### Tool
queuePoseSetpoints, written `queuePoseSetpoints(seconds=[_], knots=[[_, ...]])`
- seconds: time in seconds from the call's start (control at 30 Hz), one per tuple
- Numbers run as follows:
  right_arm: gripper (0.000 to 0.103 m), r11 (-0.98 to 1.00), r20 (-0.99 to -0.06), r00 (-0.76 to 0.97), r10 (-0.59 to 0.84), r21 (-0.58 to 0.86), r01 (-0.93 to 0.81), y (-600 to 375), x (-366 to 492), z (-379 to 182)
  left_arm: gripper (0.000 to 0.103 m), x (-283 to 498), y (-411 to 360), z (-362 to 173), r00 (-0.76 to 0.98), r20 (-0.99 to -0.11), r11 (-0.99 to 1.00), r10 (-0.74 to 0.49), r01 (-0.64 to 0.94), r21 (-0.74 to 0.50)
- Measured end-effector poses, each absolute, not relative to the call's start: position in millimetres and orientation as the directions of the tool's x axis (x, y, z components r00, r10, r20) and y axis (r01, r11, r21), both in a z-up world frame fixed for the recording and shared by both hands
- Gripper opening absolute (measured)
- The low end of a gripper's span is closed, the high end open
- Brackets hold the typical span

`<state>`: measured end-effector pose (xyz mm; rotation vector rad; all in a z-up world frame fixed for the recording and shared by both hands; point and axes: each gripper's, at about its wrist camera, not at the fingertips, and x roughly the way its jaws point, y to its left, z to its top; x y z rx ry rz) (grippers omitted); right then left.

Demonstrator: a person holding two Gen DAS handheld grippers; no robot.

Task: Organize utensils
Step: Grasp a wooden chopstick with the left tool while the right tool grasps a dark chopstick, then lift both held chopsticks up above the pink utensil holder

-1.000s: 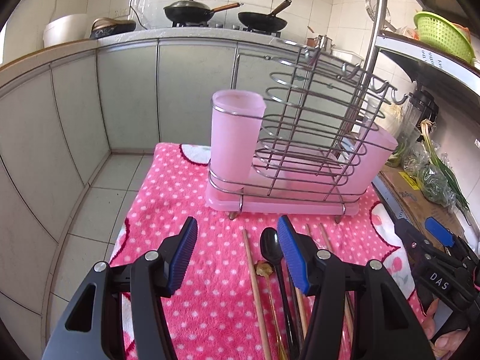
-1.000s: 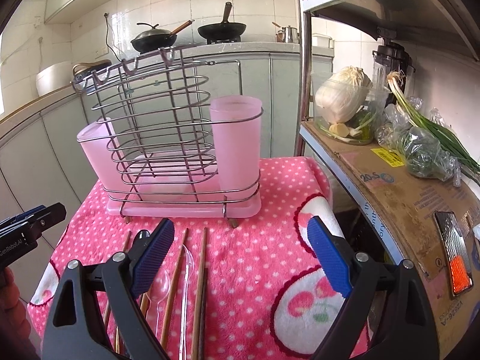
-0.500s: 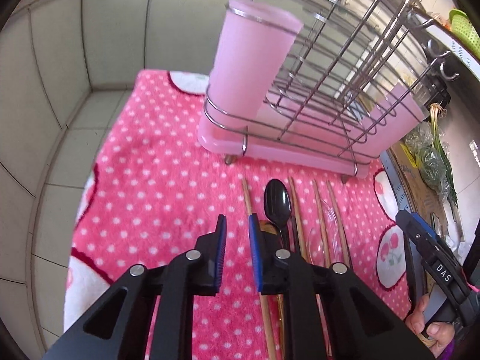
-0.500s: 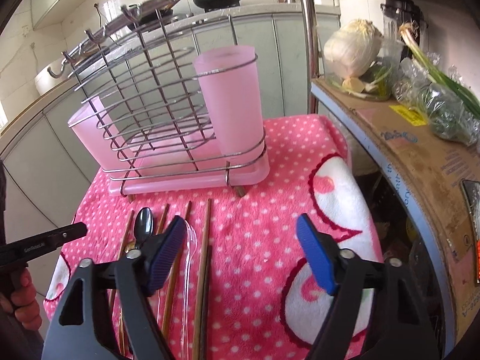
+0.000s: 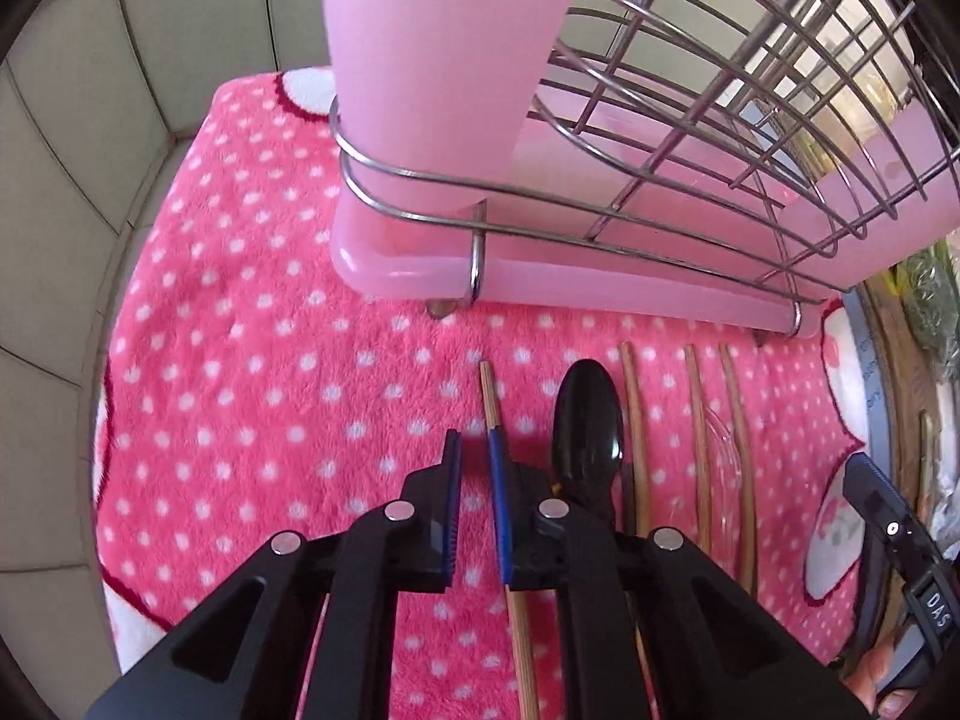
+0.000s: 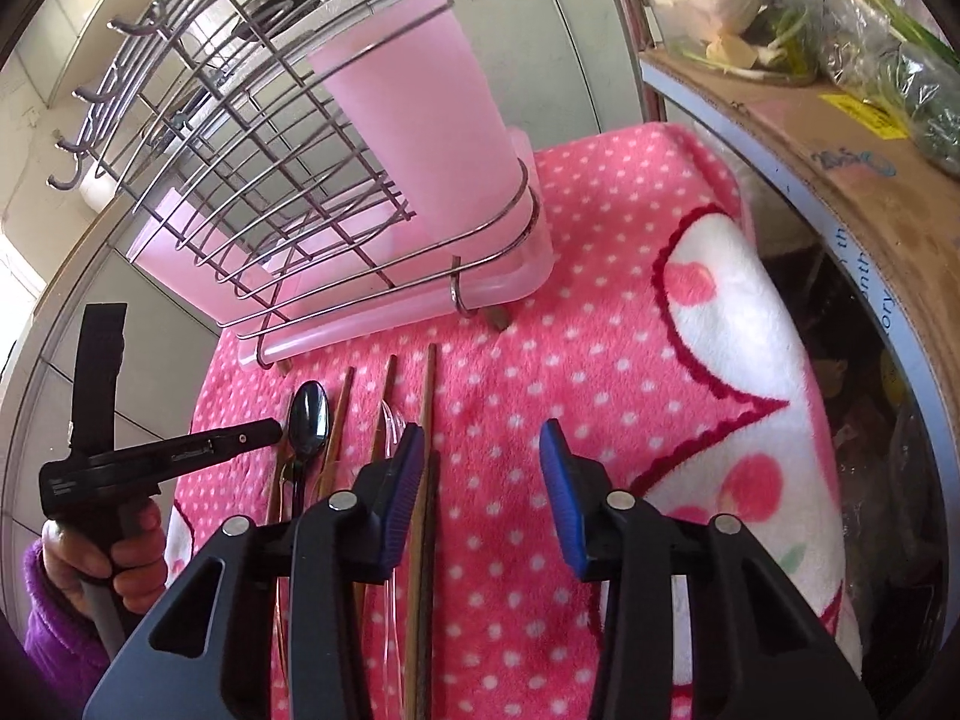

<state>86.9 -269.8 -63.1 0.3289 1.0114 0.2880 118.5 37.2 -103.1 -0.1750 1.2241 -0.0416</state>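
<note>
1. Pink dotted cloth (image 5: 252, 420) covers the desk; the left gripper (image 5: 477, 498), jaws just closing to a narrow gap, holds nothing, its right pad beside a chopstick (image 5: 493, 408) near the rack (image 5: 600, 252).
2. Right gripper (image 6: 480, 498), closing yet apart and empty, hovers right of the utensils (image 6: 427, 396).

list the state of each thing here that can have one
left tool: jaws have just been closing, narrow gap left, leftmost chopstick against its right pad, not clearly pinched
right tool: open, jaws have just been closing, nothing between them
black spoon: lying flat on the pink blanket, untouched
clear spoon: lying among the chopsticks
pink cup: upright in the wire rack, contents hidden
</note>
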Motion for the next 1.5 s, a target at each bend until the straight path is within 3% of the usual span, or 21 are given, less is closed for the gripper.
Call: queuePoseSetpoints(seconds=[0.1, 0.2, 0.53, 0.67, 0.83, 0.93, 0.97, 1.23, 1.5], knots=[[0.041, 0.906, -0.782, 0.476, 0.403, 0.414, -0.087, -266.9, 91.7, -65.1, 0.001, 119.4, 34.6, -103.1, 0.341, -0.931, 0.988, -0.129, -0.039, -0.151], [0.041, 0.898, -0.787, 0.448, 0.423, 0.429, -0.095, -261.6, 98.8, -66.9, 0.000, 121.5, 34.4, -104.3, 0.337, -0.929, 0.984, -0.152, -0.036, -0.174], [0.040, 0.938, -0.858, 0.378, 0.347, 0.321, -0.133, -220.4, 133.8, -78.4, 0.008, 129.8, 32.3, -112.0, 0.285, -0.938, 0.977, -0.199, -0.014, -0.212], [0.029, 0.946, -0.886, 0.333, 0.321, 0.290, -0.142, -210.2, 142.1, -89.2, 0.005, 134.6, 41.2, -111.4, 0.279, -0.934, 0.971, -0.225, -0.015, -0.238], [0.025, 0.950, -0.897, 0.314, 0.310, 0.277, -0.146, -203.3, 147.2, -95.2, 0.005, 131.5, 62.4, -98.2, 0.311, -0.920, 0.965, -0.238, -0.031, -0.260], [0.016, 0.951, -0.902, 0.308, 0.303, 0.266, -0.156, -198.5, 149.7, -95.7, 0.005, 132.0, 74.2, -94.7, 0.324, -0.920, 0.968, -0.221, -0.045, -0.248], [0.006, 0.947, -0.900, 0.303, 0.314, 0.274, -0.168, -196.4, 150.5, -95.8, 0.005, 132.1, 77.2, -93.5, 0.327, -0.921, 0.969, -0.214, -0.047, -0.242], [0.006, 0.948, -0.891, 0.324, 0.317, 0.290, -0.130, -204.5, 155.5, -85.3, 0.005, 122.7, 83.3, -95.0, 0.314, -0.935, 0.981, -0.164, -0.045, -0.187], [0.008, 0.967, -0.918, 0.308, 0.248, 0.215, -0.138, -198.9, 163.7, -96.2, 0.006, 126.5, 67.2, -102.8, 0.311, -0.945, 0.994, -0.098, -0.022, -0.110]])
